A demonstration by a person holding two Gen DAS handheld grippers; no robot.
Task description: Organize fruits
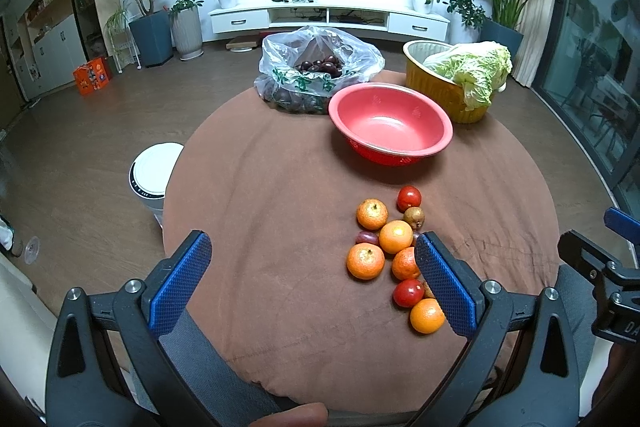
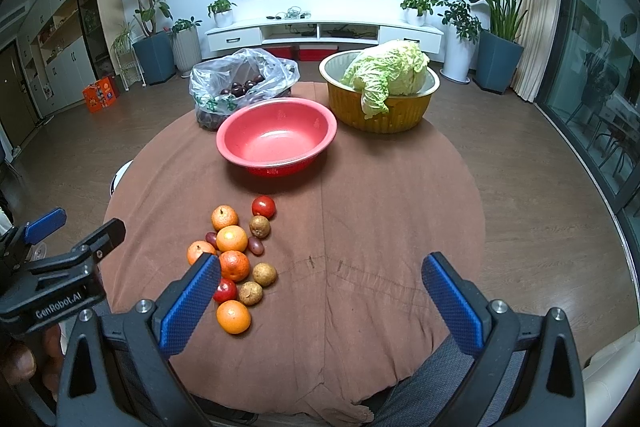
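A loose cluster of fruit lies on the brown tablecloth: several oranges (image 1: 365, 261) (image 2: 231, 238), two red tomatoes (image 1: 409, 198) (image 2: 263, 207), small brown fruits (image 2: 264, 274) and dark plums (image 2: 255, 245). An empty red bowl (image 1: 390, 123) (image 2: 277, 135) stands behind them. My left gripper (image 1: 312, 267) is open and empty, above the near table edge, its right finger overlapping the cluster. My right gripper (image 2: 320, 287) is open and empty, just right of the fruit.
A plastic bag of dark plums (image 1: 318, 69) (image 2: 240, 87) and a yellow bowl (image 1: 448, 91) (image 2: 380, 107) holding a cabbage (image 1: 476, 67) (image 2: 390, 69) stand at the back. A white bin (image 1: 154, 175) stands left of the round table (image 1: 260, 187).
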